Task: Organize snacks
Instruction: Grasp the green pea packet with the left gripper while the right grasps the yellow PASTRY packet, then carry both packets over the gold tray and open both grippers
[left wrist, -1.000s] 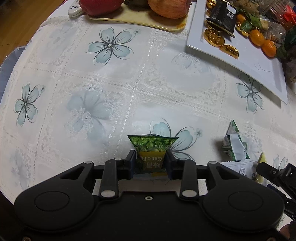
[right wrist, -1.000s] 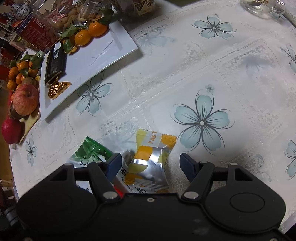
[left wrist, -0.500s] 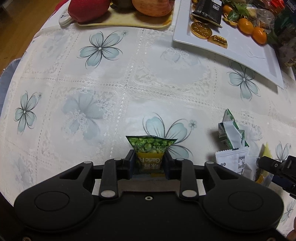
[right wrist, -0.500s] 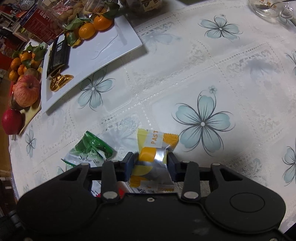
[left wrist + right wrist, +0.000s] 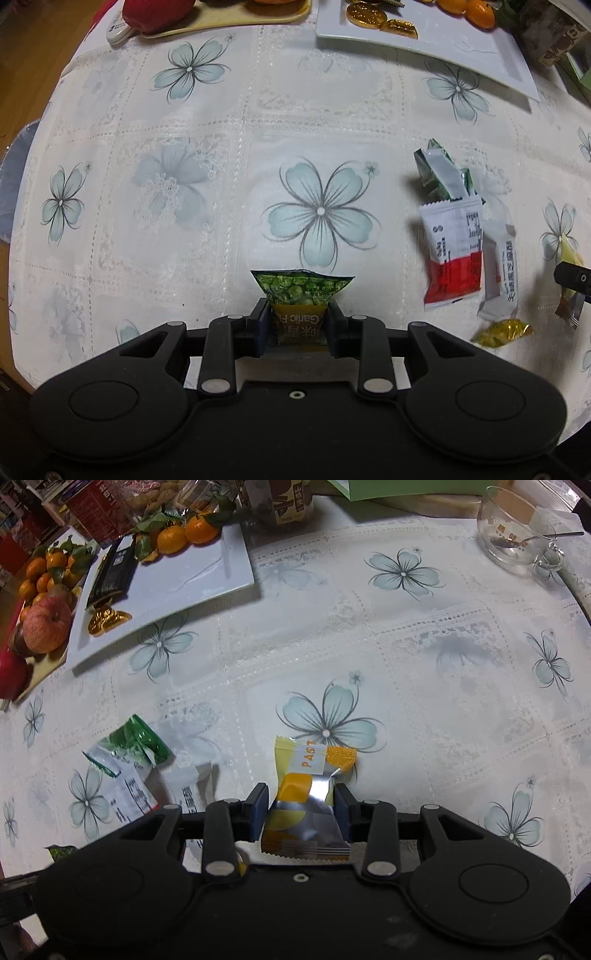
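Right now my left gripper (image 5: 299, 321) has its pads pressed on both sides of a green pea snack packet (image 5: 301, 301), which stands up between them above the flowered tablecloth (image 5: 229, 155). My right gripper (image 5: 301, 805) is clamped the same way on a yellow and silver pastry packet (image 5: 308, 801), its crimped top end sticking out past the fingertips. To the right in the left wrist view a loose pile lies on the cloth: a green and white packet (image 5: 441, 173), a white and red sachet (image 5: 452, 251), a white bar wrapper (image 5: 500, 273) just beside it and a small gold-wrapped sweet (image 5: 502, 334) nearer to me. At the far edge sits the white rectangular plate (image 5: 192, 579), carrying gold foil coins (image 5: 107, 618), a dark packet (image 5: 112, 570) and tangerines (image 5: 184, 535). Far right stands a glass cup (image 5: 517, 528), with what looks like a spoon in it.
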`<state>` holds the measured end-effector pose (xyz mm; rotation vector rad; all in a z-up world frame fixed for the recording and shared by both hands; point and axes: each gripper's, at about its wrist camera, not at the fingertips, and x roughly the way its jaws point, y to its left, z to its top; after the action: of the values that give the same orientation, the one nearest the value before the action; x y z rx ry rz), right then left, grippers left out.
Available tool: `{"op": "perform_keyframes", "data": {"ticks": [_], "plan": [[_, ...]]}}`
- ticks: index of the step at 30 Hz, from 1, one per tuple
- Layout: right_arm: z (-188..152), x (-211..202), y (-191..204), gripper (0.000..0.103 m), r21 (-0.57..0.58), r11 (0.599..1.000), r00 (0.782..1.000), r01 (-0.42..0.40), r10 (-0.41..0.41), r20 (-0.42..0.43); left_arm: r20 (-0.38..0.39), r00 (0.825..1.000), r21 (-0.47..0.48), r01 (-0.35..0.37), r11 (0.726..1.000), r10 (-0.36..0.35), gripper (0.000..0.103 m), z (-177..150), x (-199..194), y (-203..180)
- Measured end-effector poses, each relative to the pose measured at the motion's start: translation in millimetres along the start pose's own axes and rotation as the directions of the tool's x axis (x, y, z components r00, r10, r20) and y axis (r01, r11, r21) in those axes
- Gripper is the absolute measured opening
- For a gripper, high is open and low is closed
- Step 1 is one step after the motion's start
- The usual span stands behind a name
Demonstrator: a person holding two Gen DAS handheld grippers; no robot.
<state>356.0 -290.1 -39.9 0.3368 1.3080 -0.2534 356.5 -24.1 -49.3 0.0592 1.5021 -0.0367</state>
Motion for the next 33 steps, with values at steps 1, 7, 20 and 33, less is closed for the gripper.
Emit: {"op": "perform_keyframes", "data": {"ticks": [1,7,20,33], "plan": [[-3,1,-1,0.040,-0.005,1.000,1.000,-0.003,0.003,-0.015,-0.011,1.000,-0.002,0.000,1.000,0.000,0.039,-2,0,2],[-18,-1,-12,0.040,0.003,1.000,0.999,-0.002,0.002,-0.053,-0.005,1.000,-0.030,0.006,1.000,-0.007,0.039,-23,-9,12],[-90,-101,-25,0.040,-0.094,0.987,0.943,-0.132,0.154,0.294,0.261,0.960,0.001,0.103,0.995,-0.100,0.039,-124,-77,4],[-250,-120,-72,0.040,-0.125,0.966,0.906,-0.225,0.255,0.337,0.381,0.921,0.010,0.087,0.996,-0.085,0.039,-247,-85,17]]}}
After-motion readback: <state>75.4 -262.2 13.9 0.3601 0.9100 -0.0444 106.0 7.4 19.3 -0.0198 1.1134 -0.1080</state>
